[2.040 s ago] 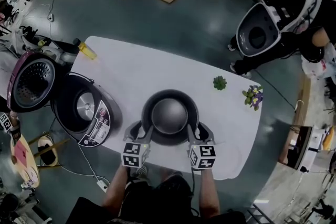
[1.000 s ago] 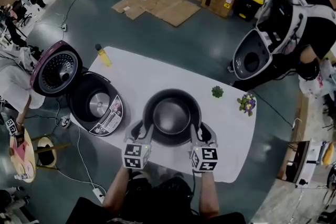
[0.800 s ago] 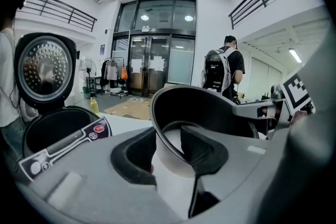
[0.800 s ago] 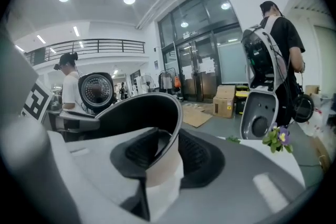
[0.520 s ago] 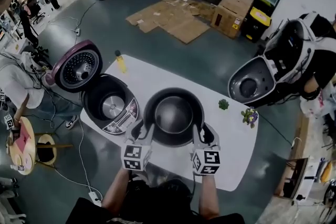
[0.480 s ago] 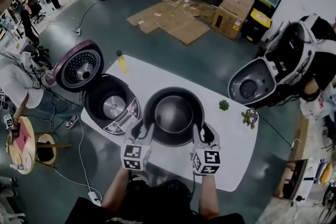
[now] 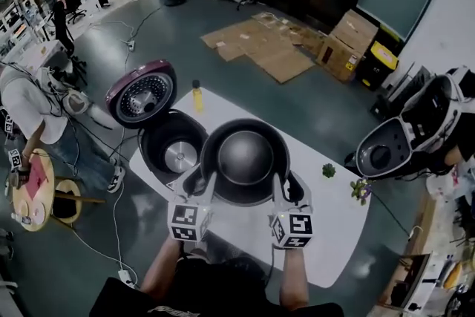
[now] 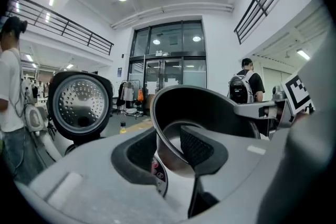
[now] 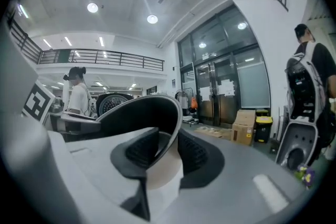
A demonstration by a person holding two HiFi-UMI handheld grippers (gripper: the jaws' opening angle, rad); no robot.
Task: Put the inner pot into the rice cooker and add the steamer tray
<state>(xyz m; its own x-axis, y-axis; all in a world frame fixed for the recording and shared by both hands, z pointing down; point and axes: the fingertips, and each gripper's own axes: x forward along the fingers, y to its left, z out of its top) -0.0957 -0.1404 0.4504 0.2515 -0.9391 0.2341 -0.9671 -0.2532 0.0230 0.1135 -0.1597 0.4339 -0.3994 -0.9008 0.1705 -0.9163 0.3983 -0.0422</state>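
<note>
Inner pot (image 7: 245, 157) raised, shifted toward rice cooker (image 7: 169, 151); left claw (image 7: 203, 183) and right claw (image 7: 282, 186) clamped on rim.

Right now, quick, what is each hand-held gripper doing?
Left hand-held gripper: closed on the rim of the inner pot.
Right hand-held gripper: closed on the inner pot's opposite rim.

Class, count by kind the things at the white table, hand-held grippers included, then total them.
left hand-held gripper and right hand-held gripper: 2
inner pot: 1
rice cooker: 1
yellow bottle: 1
small plants (green plant, purple flowers): 2
total: 7
</note>
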